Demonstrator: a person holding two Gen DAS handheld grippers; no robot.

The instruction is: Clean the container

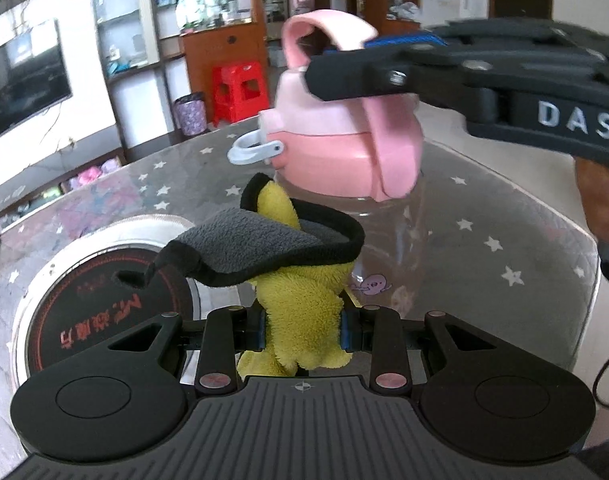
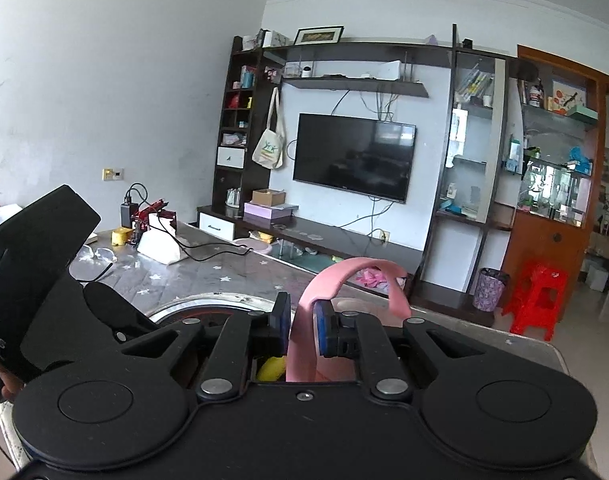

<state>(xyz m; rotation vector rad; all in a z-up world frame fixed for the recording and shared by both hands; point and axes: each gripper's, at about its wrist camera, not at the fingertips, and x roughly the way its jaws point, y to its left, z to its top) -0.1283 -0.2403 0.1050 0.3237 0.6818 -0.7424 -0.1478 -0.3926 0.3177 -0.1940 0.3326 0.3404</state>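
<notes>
Both grippers are black: the left gripper (image 1: 300,330) has blue pads; the right gripper (image 2: 302,326) is lettered what looks like "DAS".

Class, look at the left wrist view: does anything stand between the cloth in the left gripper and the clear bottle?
Nothing visible does. The cloth, clamped in the left gripper, hangs right in front of the bottle; the right gripper grips only the pink strap higher up.

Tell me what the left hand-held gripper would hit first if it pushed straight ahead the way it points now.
Probably the clear bottle with the pink lid. The left hand-held gripper, shut on the yellow-and-grey cloth, points at its body; the cloth would likely touch first, though depth is unclear.
</notes>
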